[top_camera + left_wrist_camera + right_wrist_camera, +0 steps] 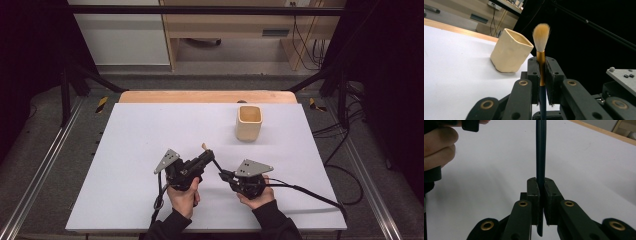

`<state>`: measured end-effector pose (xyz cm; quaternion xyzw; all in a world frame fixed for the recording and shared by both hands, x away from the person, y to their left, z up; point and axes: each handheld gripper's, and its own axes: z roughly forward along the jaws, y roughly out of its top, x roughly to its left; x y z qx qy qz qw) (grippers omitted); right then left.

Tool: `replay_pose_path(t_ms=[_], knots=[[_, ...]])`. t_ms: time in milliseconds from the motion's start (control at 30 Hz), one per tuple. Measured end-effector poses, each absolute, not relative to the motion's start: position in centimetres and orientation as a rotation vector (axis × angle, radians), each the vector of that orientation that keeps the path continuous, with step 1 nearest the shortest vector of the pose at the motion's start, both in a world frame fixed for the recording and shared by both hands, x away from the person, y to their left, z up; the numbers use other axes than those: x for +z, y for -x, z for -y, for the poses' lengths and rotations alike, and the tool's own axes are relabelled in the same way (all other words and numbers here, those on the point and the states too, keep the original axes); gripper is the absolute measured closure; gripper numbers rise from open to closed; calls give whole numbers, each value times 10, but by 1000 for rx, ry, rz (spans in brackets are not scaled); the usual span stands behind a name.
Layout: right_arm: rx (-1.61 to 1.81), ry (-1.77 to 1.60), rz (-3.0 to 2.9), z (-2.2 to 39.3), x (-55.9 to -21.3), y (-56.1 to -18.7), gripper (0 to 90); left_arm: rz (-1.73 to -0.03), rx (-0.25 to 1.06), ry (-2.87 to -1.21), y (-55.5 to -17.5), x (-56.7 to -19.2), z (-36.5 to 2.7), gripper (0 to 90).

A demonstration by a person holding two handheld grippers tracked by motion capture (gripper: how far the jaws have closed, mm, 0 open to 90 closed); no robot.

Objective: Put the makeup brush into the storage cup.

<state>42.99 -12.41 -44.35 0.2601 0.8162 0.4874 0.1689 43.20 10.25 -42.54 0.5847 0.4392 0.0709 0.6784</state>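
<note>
A make-up brush with a dark handle, gold ferrule and tan bristles is held between both grippers near the table's front middle. In the left gripper view its bristles stand up past the jaws, and my left gripper is shut on the ferrule. My left gripper points right and away from me. In the right gripper view the dark handle rises from between the jaws, and my right gripper is shut on the handle's end. My right gripper points left toward the other. A cream square cup stands upright, apart, at the back right.
A white sheet covers the table, with a wooden edge at the back. The cup shows just beyond the brush tip in the left gripper view. Black frame bars and cables run along both sides of the table.
</note>
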Motion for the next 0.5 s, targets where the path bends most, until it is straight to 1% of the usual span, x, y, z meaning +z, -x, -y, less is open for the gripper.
replay_pose_path(t_ms=[433,467,500], knots=[[1393,-735,-2313,124,-443,-429,838,-971,151,-1315,-430,-422,-102,834],[1394,-737,-2312,124,-442,-429,832,-972,161,-1318,-430,-421,-102,834],[1393,-742,-2311,124,-442,-429,805,-970,167,-1319,-430,-421,-103,835]])
